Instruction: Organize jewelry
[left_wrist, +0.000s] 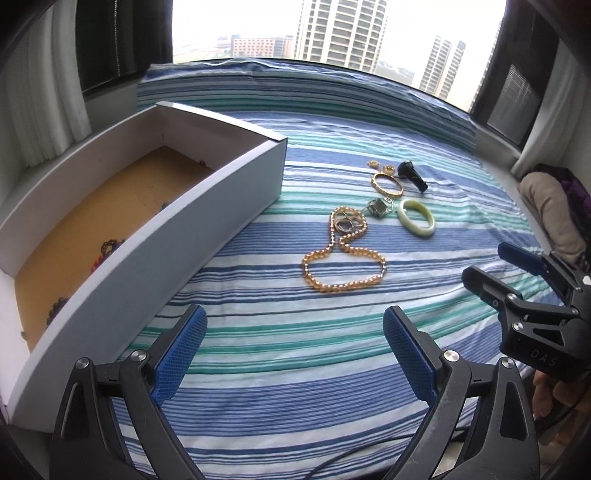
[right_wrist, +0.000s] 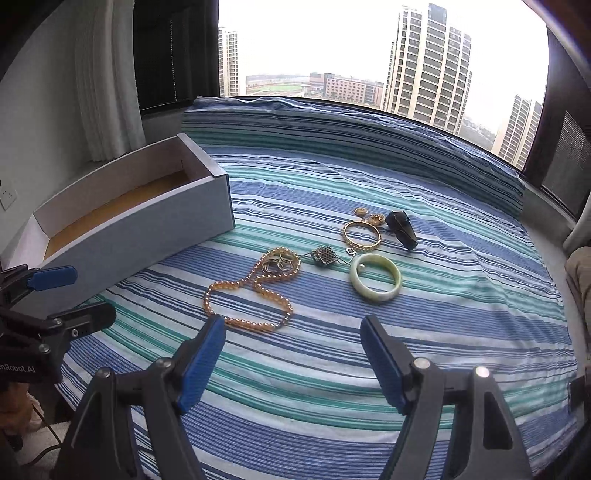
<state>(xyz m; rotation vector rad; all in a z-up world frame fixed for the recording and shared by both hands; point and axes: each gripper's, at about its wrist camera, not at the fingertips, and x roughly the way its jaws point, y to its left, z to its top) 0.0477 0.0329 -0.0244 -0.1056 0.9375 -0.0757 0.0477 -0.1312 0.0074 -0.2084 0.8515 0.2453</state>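
Jewelry lies on a striped cloth: a gold bead necklace (left_wrist: 343, 262) (right_wrist: 251, 291), a pale green bangle (left_wrist: 415, 218) (right_wrist: 375, 282), a gold bracelet (left_wrist: 387, 184) (right_wrist: 361, 233), a small metal lattice charm (left_wrist: 376, 208) (right_wrist: 325, 254), small gold earrings (left_wrist: 380, 167) (right_wrist: 369, 215) and a black clip (left_wrist: 412, 175) (right_wrist: 400, 229). A white box (left_wrist: 229, 184) (right_wrist: 147, 229) with a brown floor stands at left and holds some dark beads (left_wrist: 110, 247). My left gripper (left_wrist: 295, 328) is open, above the cloth near the box. My right gripper (right_wrist: 293, 332) is open, just short of the necklace.
The striped cloth (left_wrist: 295, 369) (right_wrist: 443, 314) covers a window-seat ledge. A window with dark frames runs along the back. White curtains (left_wrist: 44, 92) hang at left. A folded beige cloth (left_wrist: 546, 206) lies at the right edge.
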